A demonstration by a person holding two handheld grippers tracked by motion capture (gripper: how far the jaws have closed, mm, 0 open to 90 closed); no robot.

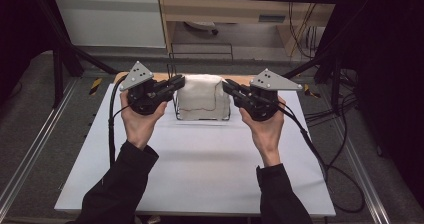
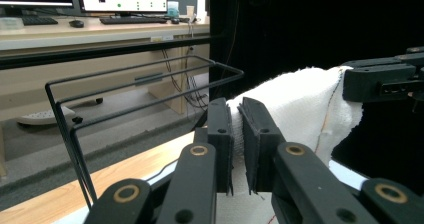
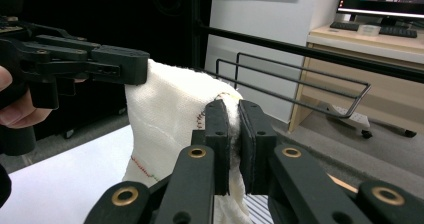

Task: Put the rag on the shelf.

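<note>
- White cloth (image 1: 201, 98) held up at the bench's (image 1: 200, 174) far edge, in front of the wire rack (image 1: 176, 109).
- Left claw (image 1: 177, 80) clamped on its left corner.
- Right claw (image 1: 226, 85) clamped on its right corner.

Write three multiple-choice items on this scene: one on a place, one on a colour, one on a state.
1. Where is the wire rack?
A. at the table's far edge
B. on the floor
C. at its near edge

2. What colour is the cloth?
A. blue
B. white
C. black

3. How are the left hand-held gripper and right hand-held gripper?
A. both wide open
B. one open
C. both shut on the cloth

A: the rack stands at the far end. B: the cloth is white with thin stitching. C: each pair of jaws pinches cloth.
</note>
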